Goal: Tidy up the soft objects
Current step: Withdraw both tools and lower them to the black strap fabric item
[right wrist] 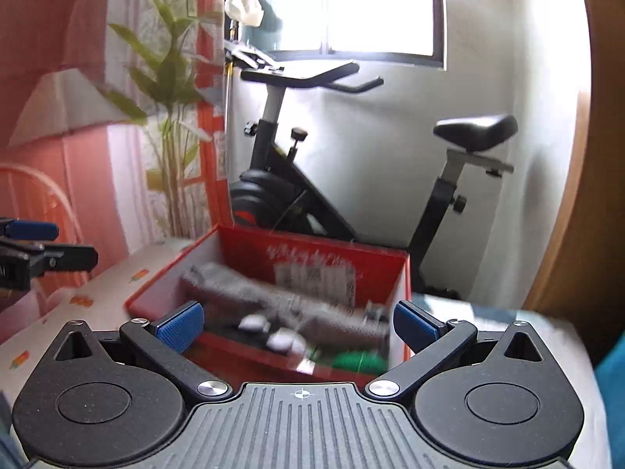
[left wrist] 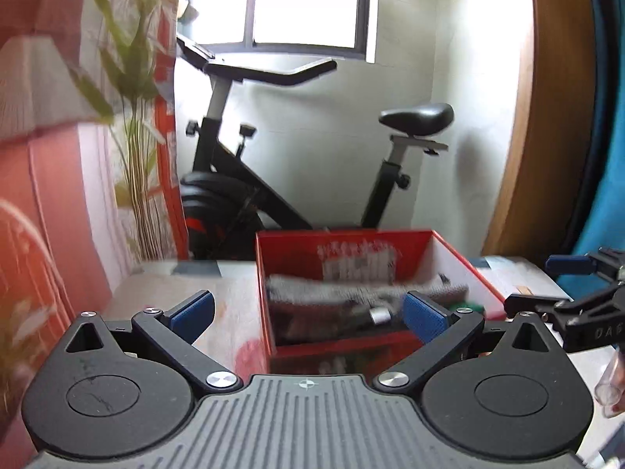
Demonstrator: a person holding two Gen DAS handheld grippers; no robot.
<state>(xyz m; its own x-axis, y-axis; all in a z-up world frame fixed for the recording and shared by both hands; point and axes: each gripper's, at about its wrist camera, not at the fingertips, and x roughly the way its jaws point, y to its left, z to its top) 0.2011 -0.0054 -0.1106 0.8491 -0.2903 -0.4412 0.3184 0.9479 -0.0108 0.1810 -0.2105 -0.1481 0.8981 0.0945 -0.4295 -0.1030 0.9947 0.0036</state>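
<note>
The box (left wrist: 343, 250) is bright red outside with pale inner walls, its far wall printed in white characters over a black-and-white label, and in it lies a speckled grey knit cloth (right wrist: 273, 297) over dark things and something vivid green (right wrist: 355, 361). Both grippers — the left gripper (left wrist: 308, 314) and the right gripper (right wrist: 299, 322) — are matt black with blue textured pads and silver pivot screws. The table cover (right wrist: 78, 301) is pale with small orange motifs, the exercise bike (left wrist: 250, 179) black with a red accent low down, the curtain (left wrist: 43, 125) coral pink.
</note>
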